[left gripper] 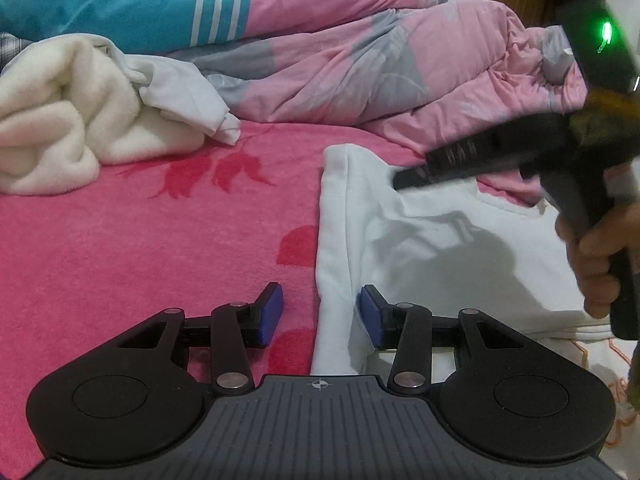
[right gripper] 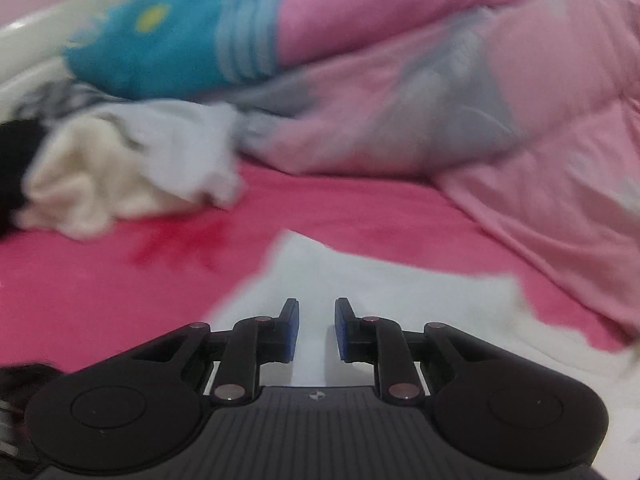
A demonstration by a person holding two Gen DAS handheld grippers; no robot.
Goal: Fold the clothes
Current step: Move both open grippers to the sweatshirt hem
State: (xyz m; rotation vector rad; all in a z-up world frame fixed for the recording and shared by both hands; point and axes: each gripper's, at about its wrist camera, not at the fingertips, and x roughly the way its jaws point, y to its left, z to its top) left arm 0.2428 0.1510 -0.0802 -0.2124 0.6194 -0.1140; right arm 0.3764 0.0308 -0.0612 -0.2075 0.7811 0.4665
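Left gripper (left gripper: 321, 312), seen in the left wrist view, sits low at 6 o'clock with its blue-padded fingers spread wide and nothing between them. It straddles the left edge of the white garment (left gripper: 432, 248), which lies flat on the pink bedsheet (left gripper: 160, 248) from centre toward 4 o'clock. At 3 o'clock a bare hand (left gripper: 596, 256) grips the handle of the right gripper (left gripper: 404, 180), whose blurred fingers reach leftward over the garment's upper part near the collar; their opening cannot be judged from this view. A cream blanket (left gripper: 52, 132) is bunched at 9 o'clock, and a pink quilt (left gripper: 400, 76) is heaped at 1 o'clock.

Right wrist view, motion-blurred: right gripper (right gripper: 317, 330) at 6 o'clock, pads moderately parted, holding nothing, directly over the white garment (right gripper: 360, 280). Pink bedsheet (right gripper: 100, 292) at 8 o'clock, cream blanket (right gripper: 92, 184) at 9 o'clock, pink quilt (right gripper: 480, 120) at 1 o'clock.
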